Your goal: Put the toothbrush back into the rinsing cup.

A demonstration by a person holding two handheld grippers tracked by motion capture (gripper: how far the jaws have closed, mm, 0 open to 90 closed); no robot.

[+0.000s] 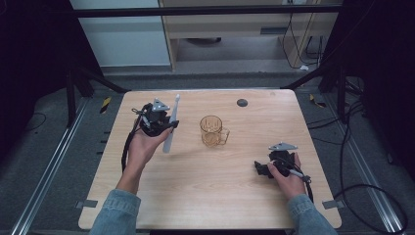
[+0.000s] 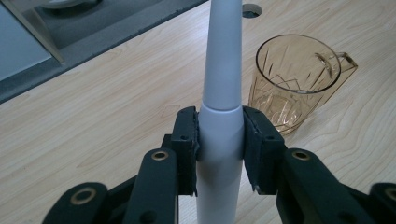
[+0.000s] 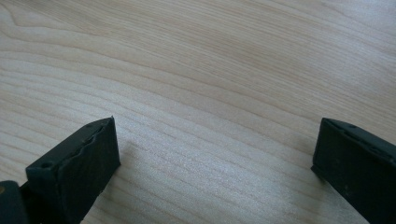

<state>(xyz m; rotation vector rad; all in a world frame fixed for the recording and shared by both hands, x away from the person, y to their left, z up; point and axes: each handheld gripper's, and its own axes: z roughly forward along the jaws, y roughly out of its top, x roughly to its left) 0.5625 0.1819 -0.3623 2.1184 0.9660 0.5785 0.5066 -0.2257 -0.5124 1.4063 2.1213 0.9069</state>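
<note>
My left gripper (image 1: 165,125) (image 2: 219,140) is shut on a white electric toothbrush (image 1: 171,125) (image 2: 220,107), its pads clamping the thick handle just below the joint with the slimmer neck. The brush stands nearly upright above the table's left half, its neck pointing away from me. An amber glass mug (image 1: 213,131) (image 2: 299,79) with a cut pattern and a handle on its right stands upright in the middle of the table, to the right of the brush. My right gripper (image 1: 264,167) (image 3: 215,154) rests low at the front right, open, with bare wood between its jaws.
The light wooden table (image 1: 205,191) has a round dark cable hole (image 1: 242,102) (image 2: 252,9) near its far edge. Dark grey floor, metal frame legs and cables surround the table; a cabinet stands beyond it.
</note>
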